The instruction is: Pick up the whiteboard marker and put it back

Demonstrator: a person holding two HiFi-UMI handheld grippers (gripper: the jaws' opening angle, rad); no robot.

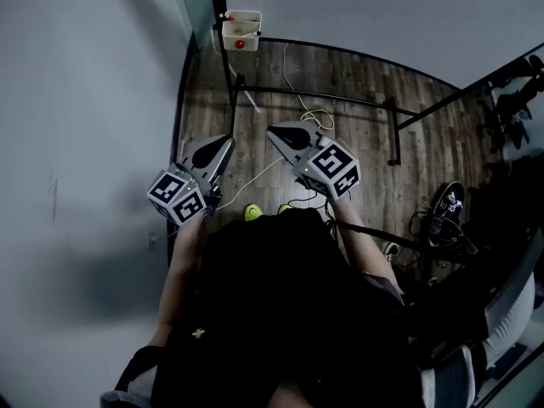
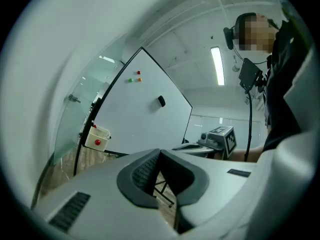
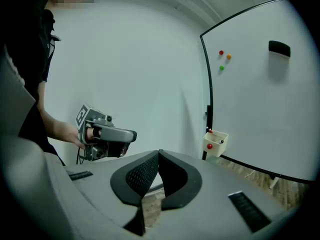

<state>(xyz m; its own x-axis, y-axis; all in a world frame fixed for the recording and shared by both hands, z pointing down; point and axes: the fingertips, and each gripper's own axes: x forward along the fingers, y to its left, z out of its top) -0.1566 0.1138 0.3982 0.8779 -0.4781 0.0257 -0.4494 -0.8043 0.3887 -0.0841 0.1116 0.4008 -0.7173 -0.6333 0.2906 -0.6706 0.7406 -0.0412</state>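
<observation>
A thin white stick, possibly the whiteboard marker [image 1: 252,100], lies on the wooden floor by the whiteboard stand's leg. A cream tray [image 1: 241,31] hangs on the whiteboard's frame with a red ball [image 1: 240,45] in it; the tray [image 3: 215,141] also shows a small red-tipped thing at its corner. My left gripper [image 1: 223,143] and right gripper [image 1: 276,133] are held side by side above the floor, well short of the stick. The left gripper [image 2: 160,151] is shut with nothing in it. The right gripper [image 3: 159,152] is likewise shut and empty.
The whiteboard [image 3: 260,109] carries a black eraser [image 3: 279,48] and three coloured magnets [image 3: 223,59]. Its black stand legs [image 1: 393,130] cross the floor, and a pale cable [image 1: 314,113] lies looped there. Shoes [image 1: 450,206] and dark chairs [image 1: 510,100] are at the right.
</observation>
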